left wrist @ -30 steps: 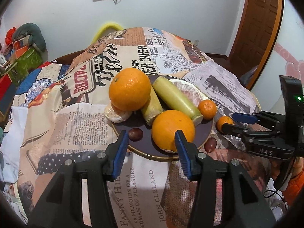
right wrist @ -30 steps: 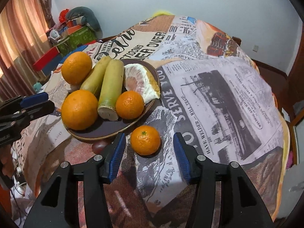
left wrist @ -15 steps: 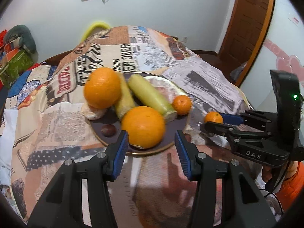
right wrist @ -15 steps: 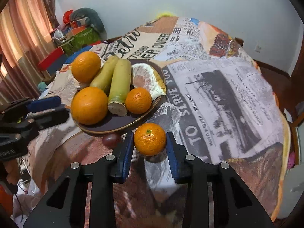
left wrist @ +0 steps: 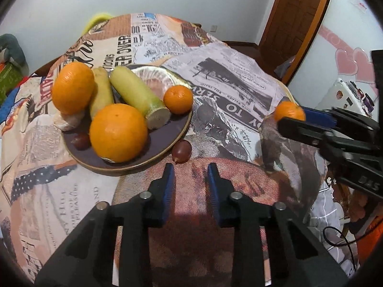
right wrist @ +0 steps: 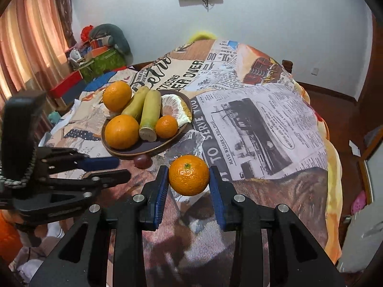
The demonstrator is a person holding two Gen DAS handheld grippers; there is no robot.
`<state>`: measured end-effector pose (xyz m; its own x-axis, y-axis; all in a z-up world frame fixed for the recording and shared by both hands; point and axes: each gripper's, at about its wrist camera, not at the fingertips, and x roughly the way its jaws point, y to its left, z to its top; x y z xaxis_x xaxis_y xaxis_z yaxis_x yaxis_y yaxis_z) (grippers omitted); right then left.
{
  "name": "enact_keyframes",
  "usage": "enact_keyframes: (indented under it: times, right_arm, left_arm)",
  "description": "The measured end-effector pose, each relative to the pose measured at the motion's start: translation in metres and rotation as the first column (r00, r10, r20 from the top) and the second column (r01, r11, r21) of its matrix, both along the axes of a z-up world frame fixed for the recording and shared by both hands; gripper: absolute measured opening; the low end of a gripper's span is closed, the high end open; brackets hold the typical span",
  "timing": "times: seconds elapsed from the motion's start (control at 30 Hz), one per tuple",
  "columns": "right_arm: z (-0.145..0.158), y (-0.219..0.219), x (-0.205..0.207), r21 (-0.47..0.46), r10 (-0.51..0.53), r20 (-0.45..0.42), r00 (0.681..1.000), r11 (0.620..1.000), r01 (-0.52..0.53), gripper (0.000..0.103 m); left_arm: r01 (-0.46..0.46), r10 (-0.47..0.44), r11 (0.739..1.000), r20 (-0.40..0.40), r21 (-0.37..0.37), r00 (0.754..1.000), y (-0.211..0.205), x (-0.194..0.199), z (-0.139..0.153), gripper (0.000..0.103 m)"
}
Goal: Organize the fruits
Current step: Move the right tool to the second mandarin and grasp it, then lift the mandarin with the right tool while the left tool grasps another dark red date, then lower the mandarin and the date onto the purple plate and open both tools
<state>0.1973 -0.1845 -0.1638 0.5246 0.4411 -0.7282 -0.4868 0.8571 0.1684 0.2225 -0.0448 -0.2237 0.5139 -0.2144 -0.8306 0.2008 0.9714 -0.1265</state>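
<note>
A dark plate [left wrist: 167, 141] [right wrist: 165, 144] on the newspaper-print cloth holds two big oranges [left wrist: 118, 132], two sugarcane pieces [left wrist: 137, 93], a peeled pomelo [left wrist: 153, 79], a small tangerine [left wrist: 178, 99] and a dark red fruit [left wrist: 81, 141]. My right gripper [right wrist: 189, 179] is shut on a tangerine [right wrist: 189, 175] and holds it above the cloth, right of the plate; it also shows in the left wrist view [left wrist: 288, 112]. My left gripper [left wrist: 191, 179] is open and empty, its tips just short of a dark red fruit [left wrist: 182, 150] lying on the cloth beside the plate's rim.
The table drops away at its right edge [right wrist: 332, 167]. A wooden door [left wrist: 294, 24] stands at the back right. Boxes and bags [right wrist: 100, 55] are piled by the curtain at the left. A yellow chair back [left wrist: 95, 20] shows behind the table.
My right gripper shut on the loose tangerine and lifted it off the cloth. My left gripper shifted right from the front orange to the red fruit beside the plate, and its jaws narrowed.
</note>
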Motion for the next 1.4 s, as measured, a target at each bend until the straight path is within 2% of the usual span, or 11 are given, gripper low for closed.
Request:
enact_keyframes:
  times: [0.23, 0.67, 0.77, 0.93, 1.13, 1.4]
  right_arm:
    - [-0.001, -0.007, -0.001, 0.020, -0.001, 0.001, 1.000, 1.000, 0.001, 0.031]
    - [-0.009, -0.004, 0.005, 0.030, 0.014, -0.014, 1.000, 0.999, -0.014, 0.031]
    - [-0.013, -0.003, 0.006, 0.025, 0.013, -0.022, 1.000, 1.000, -0.013, 0.031]
    - [-0.011, -0.001, 0.005, 0.022, 0.015, -0.025, 1.000, 1.000, -0.015, 0.031]
    - [-0.006, 0.005, 0.006, 0.021, 0.023, -0.011, 1.000, 1.000, -0.023, 0.031]
    - [0.005, 0.026, 0.011, 0.023, 0.047, 0.026, 0.999, 0.999, -0.048, 0.031]
  left_arm:
    - [-0.026, 0.027, 0.999, -0.033, 0.039, 0.999, -0.003, 0.014, -0.017, 0.027]
    - [-0.059, 0.059, 0.998, -0.029, 0.005, 0.998, -0.006, 0.029, -0.025, 0.027]
    - [-0.067, 0.067, 0.998, -0.018, 0.004, 0.998, -0.006, 0.029, -0.026, 0.021]
    - [-0.054, 0.053, 0.998, -0.012, -0.022, 0.998, -0.002, 0.025, -0.023, 0.020]
    - [-0.051, 0.052, 0.998, 0.022, -0.037, 0.998, 0.007, 0.013, -0.006, 0.020]
    - [-0.092, 0.097, 0.995, 0.131, -0.044, 0.987, 0.038, -0.002, 0.034, 0.020]
